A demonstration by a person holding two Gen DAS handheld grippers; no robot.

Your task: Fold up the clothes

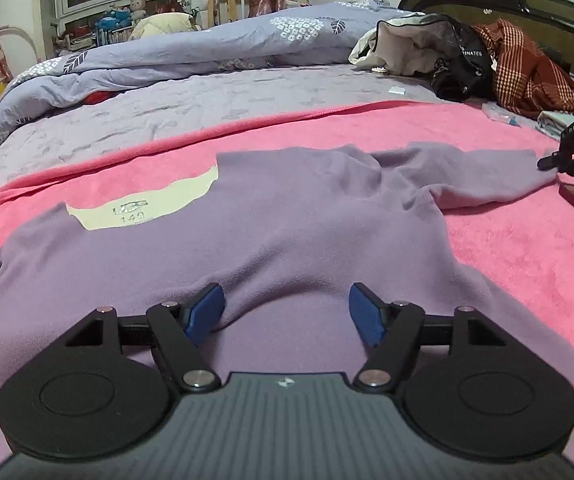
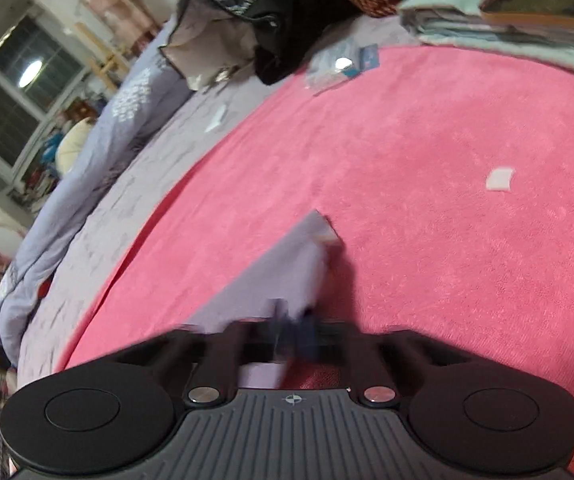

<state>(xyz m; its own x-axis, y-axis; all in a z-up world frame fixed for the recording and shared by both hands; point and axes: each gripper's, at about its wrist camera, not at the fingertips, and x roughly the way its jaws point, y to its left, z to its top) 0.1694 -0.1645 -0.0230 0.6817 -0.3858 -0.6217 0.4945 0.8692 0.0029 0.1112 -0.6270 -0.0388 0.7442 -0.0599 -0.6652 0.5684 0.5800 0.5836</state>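
A lilac long-sleeved top [image 1: 287, 216] lies spread on a pink blanket [image 1: 507, 248], with a cream label patch [image 1: 147, 208] showing at its neck. My left gripper [image 1: 285, 310] is open just above the near part of the top, its blue pads apart and holding nothing. My right gripper [image 2: 293, 334] is shut on the end of the top's sleeve [image 2: 287, 268], which it holds over the blanket; this view is blurred. The right gripper also shows at the right edge of the left wrist view [image 1: 543, 163], at the sleeve's end.
A lilac duvet [image 1: 207, 48] is bunched at the back of the bed. A heap of black, cream and red checked clothes [image 1: 467, 52] lies by the headboard. Folded pale cloth [image 2: 507, 20] and small packets [image 2: 343, 68] lie at the blanket's far edge.
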